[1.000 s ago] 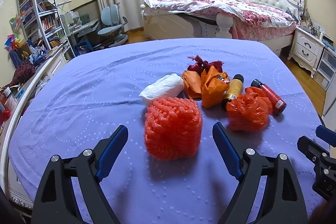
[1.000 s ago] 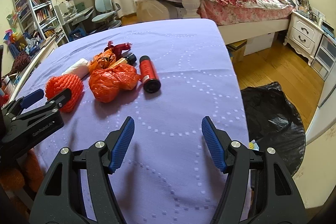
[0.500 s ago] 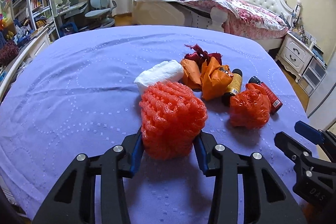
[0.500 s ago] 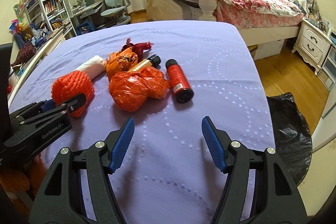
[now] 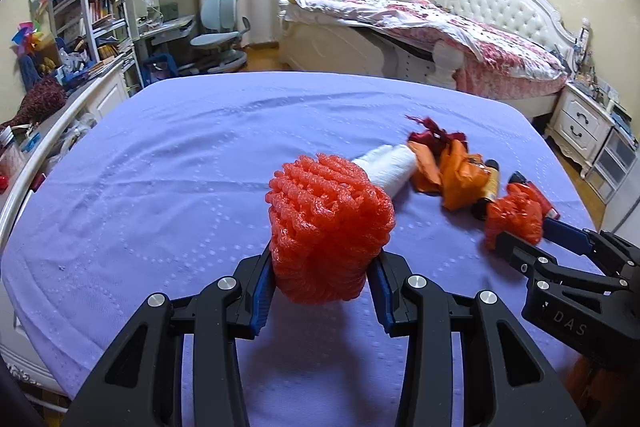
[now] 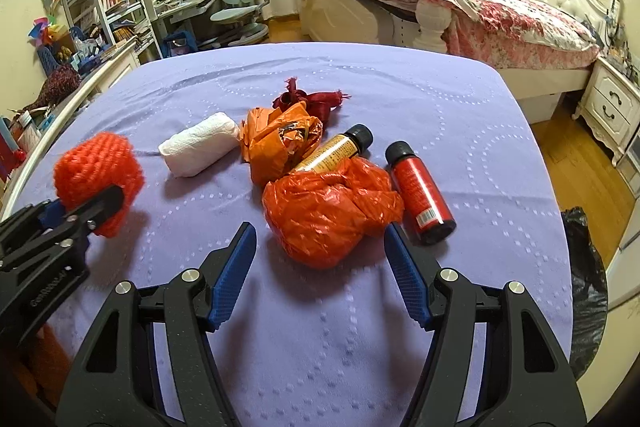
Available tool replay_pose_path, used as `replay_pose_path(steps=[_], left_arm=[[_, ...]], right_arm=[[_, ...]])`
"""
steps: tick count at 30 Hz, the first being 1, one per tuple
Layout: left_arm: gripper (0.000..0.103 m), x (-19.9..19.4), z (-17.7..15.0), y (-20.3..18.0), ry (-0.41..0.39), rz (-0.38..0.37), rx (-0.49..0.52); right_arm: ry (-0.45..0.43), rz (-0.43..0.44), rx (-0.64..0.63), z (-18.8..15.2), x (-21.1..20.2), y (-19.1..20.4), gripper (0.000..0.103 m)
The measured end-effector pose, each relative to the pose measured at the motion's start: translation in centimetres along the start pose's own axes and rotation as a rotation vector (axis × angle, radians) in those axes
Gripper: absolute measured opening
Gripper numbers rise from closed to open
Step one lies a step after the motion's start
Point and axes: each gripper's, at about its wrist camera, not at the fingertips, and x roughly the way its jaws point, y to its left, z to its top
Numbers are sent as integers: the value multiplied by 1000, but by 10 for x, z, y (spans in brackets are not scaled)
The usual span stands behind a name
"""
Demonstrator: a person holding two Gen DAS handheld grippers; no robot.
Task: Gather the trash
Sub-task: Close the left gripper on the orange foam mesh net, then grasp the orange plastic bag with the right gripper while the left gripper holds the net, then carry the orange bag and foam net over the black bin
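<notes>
Clenched on the red foam net (image 5: 330, 231) above the purple bedcover (image 5: 160, 187), the left gripper (image 5: 320, 291) has its piece, while the right gripper (image 6: 320, 263) stands open around the crumpled orange bag (image 6: 328, 211), which probably needs squeezing next.

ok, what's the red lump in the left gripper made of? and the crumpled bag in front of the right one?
Red lump: looks like foam netting, matte, open woven mesh. Crumpled bag: thin plastic film, probably; glossy, sharp creases and highlights.

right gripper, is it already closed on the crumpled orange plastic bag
No, the right gripper stands open, its fingers either side of the crumpled orange plastic bag without pressing it.
</notes>
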Motion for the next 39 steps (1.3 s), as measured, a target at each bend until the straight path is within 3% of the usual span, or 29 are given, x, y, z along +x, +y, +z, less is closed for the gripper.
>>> replay_pose_path(steps=[3,6,7,26,39], left_arm=[[42,4,3,9,0,18,-17],[41,9,3,13,10,23,-28],[41,10,3,13,13,23,-31],[42,-13,-9,-15,-5,-46,-5],[41,-40,-17,-76,-45,-160,78]], right_arm=[[13,-7,1,1,6,1,64],[39,-4,5,3,12,1,51],[44,-4,4,3,13,0,40],[-35,15,23,-24,-42,-14,37],[-84,-62,150,-49,-82,-80,37]])
